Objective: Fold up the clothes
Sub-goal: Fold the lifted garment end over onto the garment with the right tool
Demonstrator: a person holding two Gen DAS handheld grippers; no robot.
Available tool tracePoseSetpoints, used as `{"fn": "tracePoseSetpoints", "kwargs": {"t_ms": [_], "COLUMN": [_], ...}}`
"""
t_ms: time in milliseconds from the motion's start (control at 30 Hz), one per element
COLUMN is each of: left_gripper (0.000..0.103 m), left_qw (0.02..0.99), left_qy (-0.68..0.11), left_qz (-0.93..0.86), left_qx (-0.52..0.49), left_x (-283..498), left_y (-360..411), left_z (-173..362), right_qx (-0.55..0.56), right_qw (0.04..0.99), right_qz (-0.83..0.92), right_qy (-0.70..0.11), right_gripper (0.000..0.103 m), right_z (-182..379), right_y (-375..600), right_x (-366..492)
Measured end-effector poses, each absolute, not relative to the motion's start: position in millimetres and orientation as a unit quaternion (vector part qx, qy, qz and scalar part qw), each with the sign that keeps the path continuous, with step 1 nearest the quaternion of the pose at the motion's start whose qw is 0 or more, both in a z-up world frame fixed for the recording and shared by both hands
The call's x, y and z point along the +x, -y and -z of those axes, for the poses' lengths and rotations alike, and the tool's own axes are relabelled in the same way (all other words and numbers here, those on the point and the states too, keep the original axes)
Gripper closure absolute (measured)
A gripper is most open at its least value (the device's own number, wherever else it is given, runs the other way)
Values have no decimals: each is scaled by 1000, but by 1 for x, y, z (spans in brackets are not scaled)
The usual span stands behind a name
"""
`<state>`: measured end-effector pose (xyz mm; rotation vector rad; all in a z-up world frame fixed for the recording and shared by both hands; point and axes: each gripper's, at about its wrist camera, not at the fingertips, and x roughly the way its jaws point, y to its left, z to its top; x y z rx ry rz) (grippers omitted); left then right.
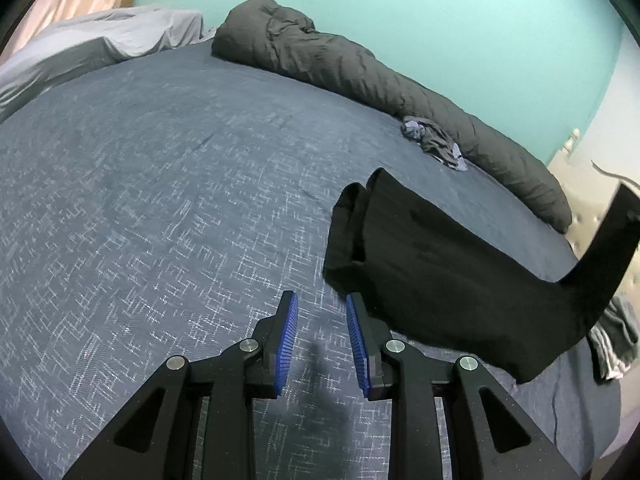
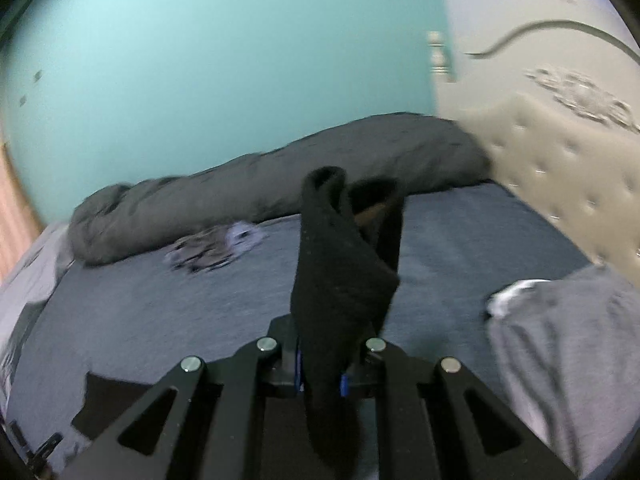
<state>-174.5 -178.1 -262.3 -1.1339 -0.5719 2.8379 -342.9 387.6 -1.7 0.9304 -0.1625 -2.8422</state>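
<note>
The right gripper (image 2: 322, 384) pinches a black sock (image 2: 340, 276), lifted above the bed (image 2: 160, 300). The left gripper (image 1: 322, 308), spread and bare, hovers beside it; beyond lie a grey duvet (image 1: 340, 64) and teal wall (image 1: 400, 8).

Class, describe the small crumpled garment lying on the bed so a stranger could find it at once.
Start at the long dark grey duvet roll along the turquoise wall. Against its near side, on the blue bedsheet, lies the crumpled garment. It is small, grey with pale lilac patches, unlike the plain black sock nearby.
</note>
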Motion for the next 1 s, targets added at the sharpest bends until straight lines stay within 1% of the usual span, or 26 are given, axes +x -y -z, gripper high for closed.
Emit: {"fn": "tracePoseSetpoints", "kwargs": {"t_ms": [133,333,500,667,767,867,1000], "left_gripper": [75,74,74,74,73,70,69], "left_qw": [17,17,19,22,24,24,23], "left_qy": [185,187,195,201,206,210,218], "left_qz": [-913,-912,-912,-910,-909,-909,-908], "left_qx": [-364,-364,-361,-362,-361,-358,-358], "left_x": [-172,-169,-167,-167,-167,-168,-169], "left_y": [184,192,197,199,201,203,206], "left_z": [262,262,261,262,261,260,260], "right_qx": [326,337,353,381,389,405,432], "right_qw": [109,170,220,265,286,300,305], "right_qz": [939,926,908,884,872,859,843], "right_qy": [20,-5,-43,-55,-76,-90,-99], "right_gripper": [91,91,91,91,91,91,90], "right_z": [6,15,34,72,93,119,156], "right_y": [-313,-206,-117,-51,-17,13,35], "right_x": [-341,-331,-320,-309,-299,-287,-279]}}
